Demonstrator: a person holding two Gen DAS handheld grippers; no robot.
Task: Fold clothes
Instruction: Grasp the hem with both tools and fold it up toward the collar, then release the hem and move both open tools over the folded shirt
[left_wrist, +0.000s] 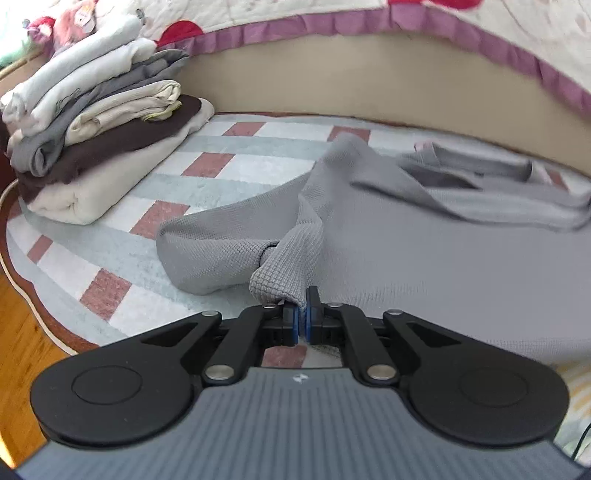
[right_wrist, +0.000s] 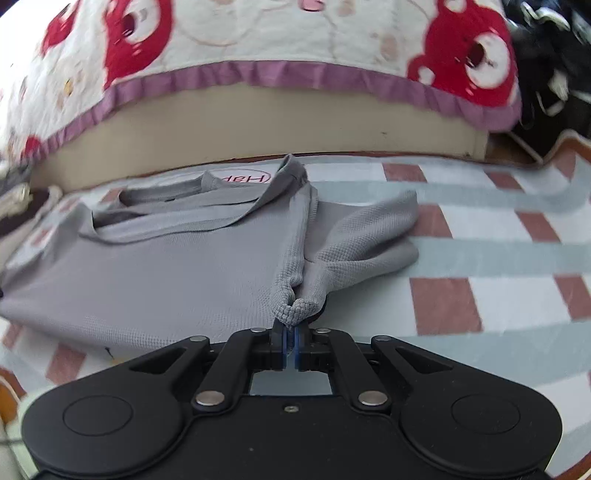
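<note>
- Grey shirt (left_wrist: 424, 251) lies mostly flat on the checked rug (left_wrist: 236, 173), neckline toward the bed; same shirt (right_wrist: 177, 266) in the right wrist view.
- We see one sleeve (left_wrist: 221, 247) spread out to the left in the left view, and the other sleeve (right_wrist: 369, 236) spread to the right in the right view.
- Left gripper (left_wrist: 303, 314): jaws pinched nearly together on a bunched fold of shirt fabric near the sleeve seam, cloth lifted off the rug there.
- Right gripper (right_wrist: 291, 334): jaws likewise closed tight on a small wad of shirt cloth at the other sleeve seam.
- Pink print (right_wrist: 243, 178) shows on the rug through the neck opening, partly hidden.
- Stack of folded clothes (left_wrist: 99, 144) sits on the rug's far left corner, apart from the shirt.
- Bed (right_wrist: 258, 125) with a beige side runs behind the rug; a quilt (right_wrist: 258, 33) with red shapes and purple trim hangs over it.
- Wood floor (left_wrist: 22, 354) shows past the rug's edge.
</note>
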